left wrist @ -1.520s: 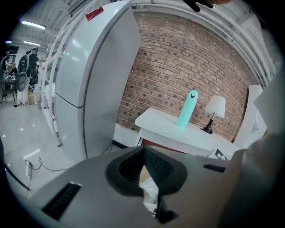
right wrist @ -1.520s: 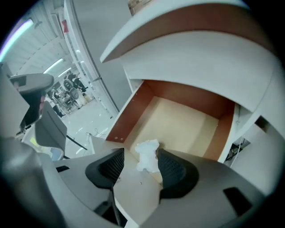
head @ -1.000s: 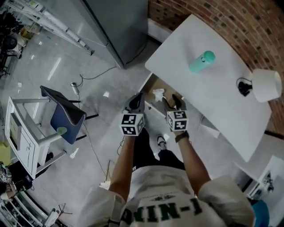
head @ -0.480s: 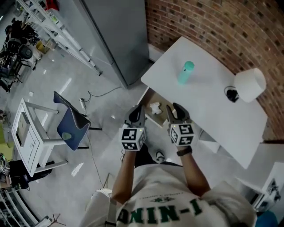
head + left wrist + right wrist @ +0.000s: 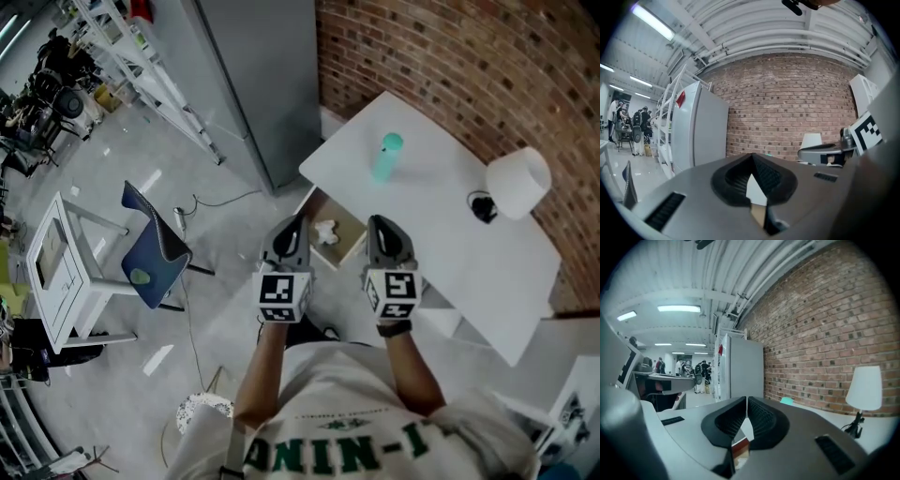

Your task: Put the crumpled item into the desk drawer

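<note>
White crumpled paper (image 5: 325,232) lies inside the open desk drawer (image 5: 349,251), which juts from under the counter (image 5: 441,216); placement looks done; left tool (image 5: 291,225) pressed together, empty; right tool (image 5: 382,227) jaws closing on nothing; both flank the drawer, likely poised to push it shut.

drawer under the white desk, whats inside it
A crumpled white wad lies on the wooden floor of the open drawer. The desk top covers the drawer's back part.
</note>
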The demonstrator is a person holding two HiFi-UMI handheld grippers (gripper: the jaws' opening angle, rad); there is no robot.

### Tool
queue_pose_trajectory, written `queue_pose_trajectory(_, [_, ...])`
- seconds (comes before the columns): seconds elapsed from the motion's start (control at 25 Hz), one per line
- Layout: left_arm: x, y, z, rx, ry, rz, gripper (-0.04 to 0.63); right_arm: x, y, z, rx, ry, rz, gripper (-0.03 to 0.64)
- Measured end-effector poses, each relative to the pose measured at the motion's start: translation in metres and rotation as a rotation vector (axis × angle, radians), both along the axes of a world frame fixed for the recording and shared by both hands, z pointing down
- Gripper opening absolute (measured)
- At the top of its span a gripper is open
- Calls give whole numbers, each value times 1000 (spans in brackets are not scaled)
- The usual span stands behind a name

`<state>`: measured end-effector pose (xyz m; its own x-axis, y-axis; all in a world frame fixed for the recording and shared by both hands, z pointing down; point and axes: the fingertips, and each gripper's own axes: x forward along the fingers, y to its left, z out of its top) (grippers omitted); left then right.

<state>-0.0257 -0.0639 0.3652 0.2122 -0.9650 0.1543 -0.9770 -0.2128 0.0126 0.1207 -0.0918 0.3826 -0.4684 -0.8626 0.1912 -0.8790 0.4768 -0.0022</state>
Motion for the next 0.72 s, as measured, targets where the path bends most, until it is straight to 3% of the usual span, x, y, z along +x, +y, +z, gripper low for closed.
queue_pose_trajectory(0.12, [4, 7, -7, 32, -8, -7, 0, 7, 7, -16, 75, 8, 7, 2])
queue_pose_trajectory(0.32, [12, 9, -9, 33, 1, -15, 0, 14, 4, -29, 107, -29, -11, 2])
queue_pose_trajectory(0.72, [14, 0, -7, 26, 5, 31, 1, 3, 0, -12, 52, -14, -14, 2])
